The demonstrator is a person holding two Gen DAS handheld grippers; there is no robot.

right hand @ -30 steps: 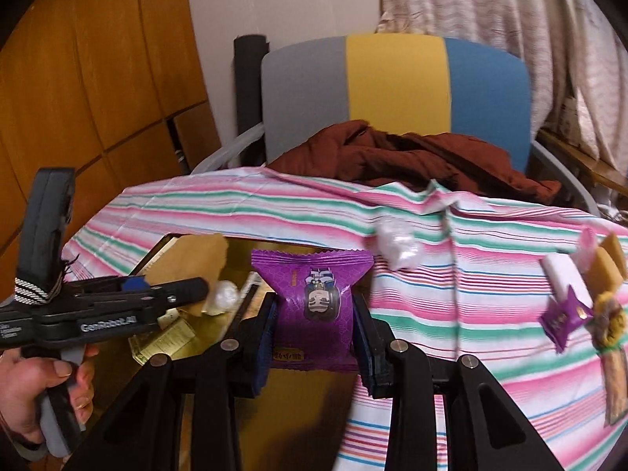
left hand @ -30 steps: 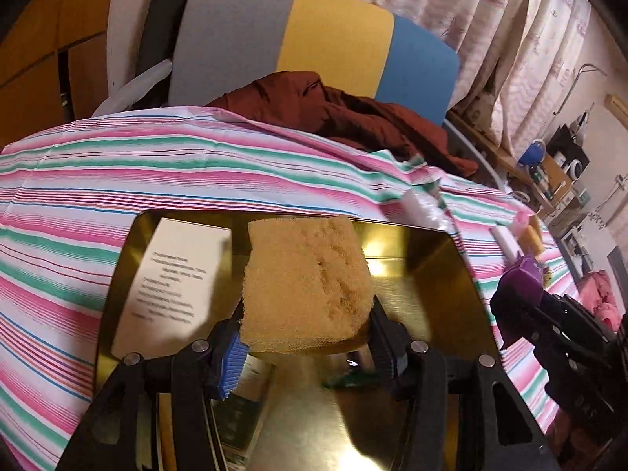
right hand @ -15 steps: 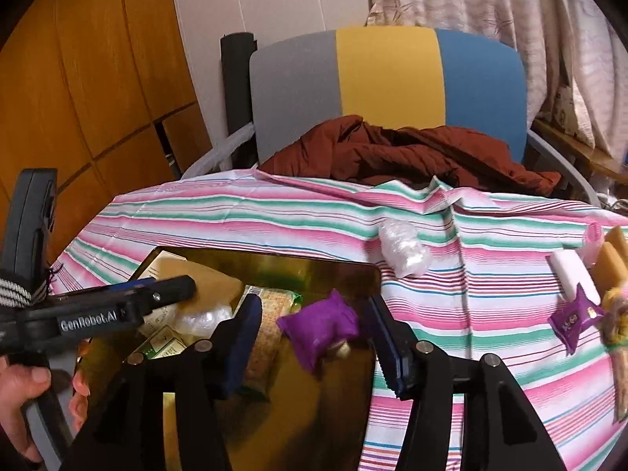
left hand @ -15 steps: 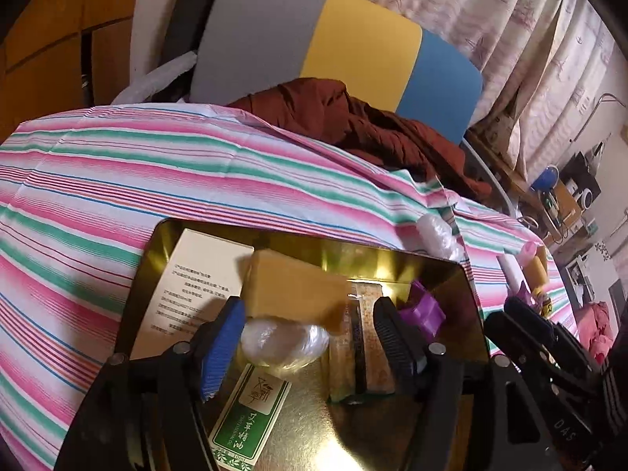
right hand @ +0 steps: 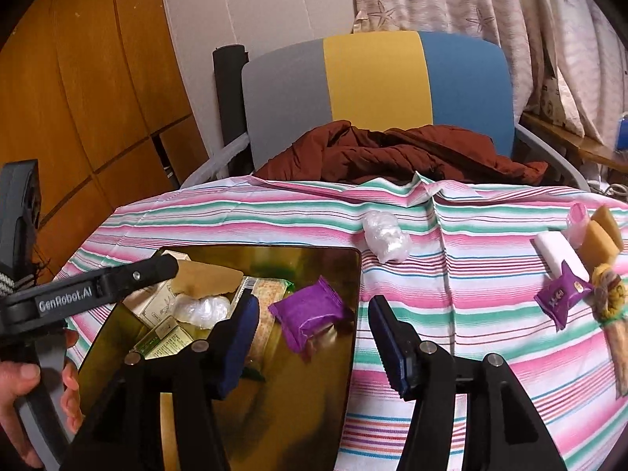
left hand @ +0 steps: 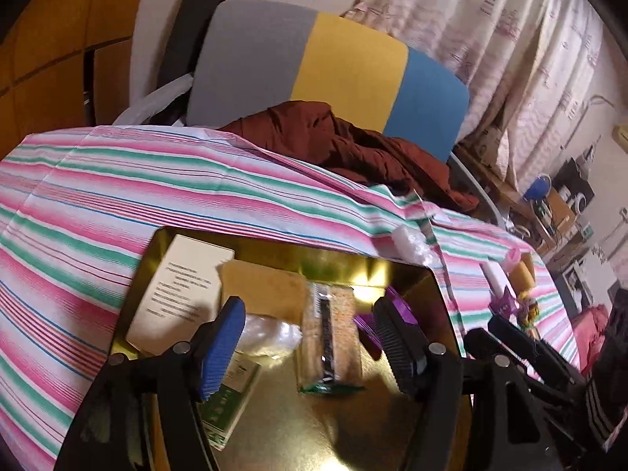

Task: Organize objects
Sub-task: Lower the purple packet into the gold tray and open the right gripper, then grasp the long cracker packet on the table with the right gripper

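Note:
A gold tray (left hand: pixel 376 424) (right hand: pixel 355 274) lies on the striped cloth. In it lie a tan sponge (left hand: pixel 263 286) (right hand: pixel 208 276), a white card (left hand: pixel 180 294), a clear plastic wad (left hand: pixel 267 333) (right hand: pixel 200 308), a cracker packet (left hand: pixel 329 337) (right hand: pixel 271 294), a green box (left hand: pixel 231 404) (right hand: pixel 165 341) and a purple snack packet (right hand: pixel 310 318) (left hand: pixel 373 325). My left gripper (left hand: pixel 310 345) is open and empty above the tray; it also shows in the right wrist view (right hand: pixel 172 265). My right gripper (right hand: pixel 314 333) is open and empty over the tray's right edge.
On the cloth to the right lie a plastic wad (right hand: pixel 386 237), a second purple packet (right hand: pixel 559 298), a white block (right hand: pixel 557 253), tan sponges (right hand: pixel 598 237), a pink item (right hand: pixel 577 221) and a yarn piece (right hand: pixel 610 294). A chair (right hand: pixel 376 90) with a brown jacket (right hand: pixel 392 153) stands behind.
The left gripper opened and dropped the tan sponge into the tray. The right gripper opened and dropped the purple packet into the tray. Both grippers have drawn back and up.

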